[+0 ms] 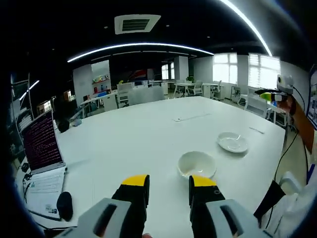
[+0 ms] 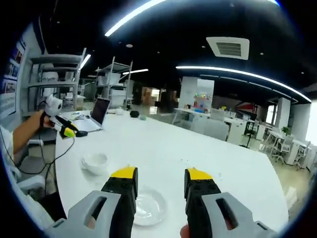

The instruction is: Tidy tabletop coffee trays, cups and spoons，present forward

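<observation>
White table [image 1: 148, 129]: laptop [image 1: 42, 148] at nine o'clock in the left gripper view. Cup [image 1: 196, 164] at centre, just ahead of left gripper [image 1: 168, 184], jaws apart, empty. Saucer [image 1: 233, 143] at three o'clock. Right gripper [image 2: 161, 174], jaws apart, empty, above saucer.

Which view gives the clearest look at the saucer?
The left gripper view: the saucer lies whole and unobstructed on the white table, right of the cup. In the right gripper view the saucer is closer, but the right gripper's left jaw covers part of it.
</observation>
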The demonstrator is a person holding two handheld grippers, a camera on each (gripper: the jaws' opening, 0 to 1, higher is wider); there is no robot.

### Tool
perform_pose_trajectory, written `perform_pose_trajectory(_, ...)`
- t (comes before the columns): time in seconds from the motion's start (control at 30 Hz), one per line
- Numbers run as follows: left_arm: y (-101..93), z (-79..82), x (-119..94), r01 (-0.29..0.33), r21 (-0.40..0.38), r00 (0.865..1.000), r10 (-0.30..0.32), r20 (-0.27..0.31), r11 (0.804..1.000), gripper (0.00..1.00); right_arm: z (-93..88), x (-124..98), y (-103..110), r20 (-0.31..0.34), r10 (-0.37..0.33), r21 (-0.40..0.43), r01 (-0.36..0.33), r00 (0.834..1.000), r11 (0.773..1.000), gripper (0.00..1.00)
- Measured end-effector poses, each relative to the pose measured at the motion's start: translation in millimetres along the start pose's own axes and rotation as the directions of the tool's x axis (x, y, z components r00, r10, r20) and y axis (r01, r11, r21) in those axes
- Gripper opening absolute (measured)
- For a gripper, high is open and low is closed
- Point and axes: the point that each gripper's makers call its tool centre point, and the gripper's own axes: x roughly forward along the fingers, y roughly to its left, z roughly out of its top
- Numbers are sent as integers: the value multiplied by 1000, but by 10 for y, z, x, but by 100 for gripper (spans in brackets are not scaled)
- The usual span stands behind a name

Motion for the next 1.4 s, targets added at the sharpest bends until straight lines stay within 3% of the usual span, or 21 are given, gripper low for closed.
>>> perform_pose_trajectory(0.13,-20,9,55,19,-4,1000,-19,-8,1000,34,126,132,128,11,30,3,-30,999,1000,37)
perform_pose_trajectory(0.37,9,-10,203,17,6,998,-17,-64,1000,34,243,421,459,-47,89,-48,-91,995,995,35)
perform_pose_trajectory(0.67,-18,13,313,34,-21,994,-36,-102,999,34,273,860,872,-134,173,-95,-187,976,978,35)
perform_pose_trajectory(0.97,-217,44,470,66,-24,988,-69,-138,997,33,171,1189,1236,-219,237,-103,-264,946,959,36)
perform_pose_trajectory(1.13,-199,18,573,67,-34,985,-71,-157,997,33,63,1342,1428,-301,267,-111,-312,915,944,37)
perform_pose_trajectory(1.27,-167,-4,676,64,-45,982,-71,-177,997,33,-2,1444,1552,-332,272,-115,-325,903,939,37)
perform_pose_trajectory(1.4,-175,-104,774,50,-79,977,-65,-203,996,33,-112,1619,1635,-386,283,-72,-334,878,940,33)
